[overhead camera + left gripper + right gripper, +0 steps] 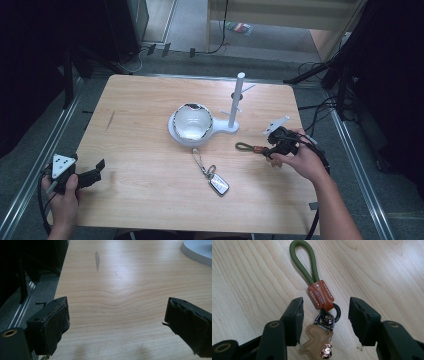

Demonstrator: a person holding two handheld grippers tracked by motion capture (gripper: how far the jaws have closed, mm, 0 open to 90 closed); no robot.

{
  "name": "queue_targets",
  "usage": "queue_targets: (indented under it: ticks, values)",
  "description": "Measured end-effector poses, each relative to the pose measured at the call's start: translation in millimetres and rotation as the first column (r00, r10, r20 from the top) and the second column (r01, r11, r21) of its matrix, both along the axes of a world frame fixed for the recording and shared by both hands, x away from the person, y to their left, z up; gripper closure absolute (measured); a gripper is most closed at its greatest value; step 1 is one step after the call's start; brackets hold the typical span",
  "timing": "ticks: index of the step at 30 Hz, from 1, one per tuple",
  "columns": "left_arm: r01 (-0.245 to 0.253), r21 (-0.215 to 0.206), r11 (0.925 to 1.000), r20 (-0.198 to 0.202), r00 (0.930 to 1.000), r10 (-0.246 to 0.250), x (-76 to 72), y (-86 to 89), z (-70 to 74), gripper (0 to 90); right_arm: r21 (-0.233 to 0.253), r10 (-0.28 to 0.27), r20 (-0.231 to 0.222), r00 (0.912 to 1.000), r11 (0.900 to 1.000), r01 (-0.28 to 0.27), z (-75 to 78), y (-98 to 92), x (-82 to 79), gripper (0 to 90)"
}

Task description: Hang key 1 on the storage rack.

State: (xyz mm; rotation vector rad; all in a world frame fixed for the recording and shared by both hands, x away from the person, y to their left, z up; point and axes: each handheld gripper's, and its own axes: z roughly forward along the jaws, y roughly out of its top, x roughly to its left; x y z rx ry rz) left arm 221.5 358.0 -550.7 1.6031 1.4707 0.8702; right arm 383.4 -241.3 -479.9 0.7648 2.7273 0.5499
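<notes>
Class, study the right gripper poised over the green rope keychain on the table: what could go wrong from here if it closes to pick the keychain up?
1. The right gripper stands open around the dark metal rings of the green rope keychain with brown leather tag; those small rings may slip from the pads.
2. The tan leather charm dangles loose and could get pinched instead.
3. The silver car key fob lies nearby; a dragged rope loop might nudge it.

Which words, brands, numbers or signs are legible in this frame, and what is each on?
"HOCKET" or similar, stamped letters hard to make out: on the brown leather tab of the green cord keychain, between the open right gripper jaws.
A small stamped cross: on the same tab, above the word.
Car key fob: any marking too small to read.
</notes>
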Motion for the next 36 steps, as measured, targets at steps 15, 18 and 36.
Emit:
queue_targets:
  ticks: [15,18,36]
  values:
    - [0.0,0.0,1.0,-0.005,1.0,0.0,0.4,-0.1,0.0,6.0,-0.078,0.072,-0.07,0.9949,0.994,-0.077,-16.3,14.6,13.2,49.3]
    - [0.002,-0.002,1.0,-0.005,1.0,-0.002,0.5,0.2,0.0,6.0,-0.08,0.077,-0.088,0.9931,0.993,-0.084,-19.0,16.3,17.8,51.0]
    - [0.005,-0.002,1.0,-0.006,1.0,-0.005,0.5,0.3,0.0,6.1,-0.127,0.103,-0.19,0.9763,0.983,-0.129,-23.8,27.5,36.3,56.1]
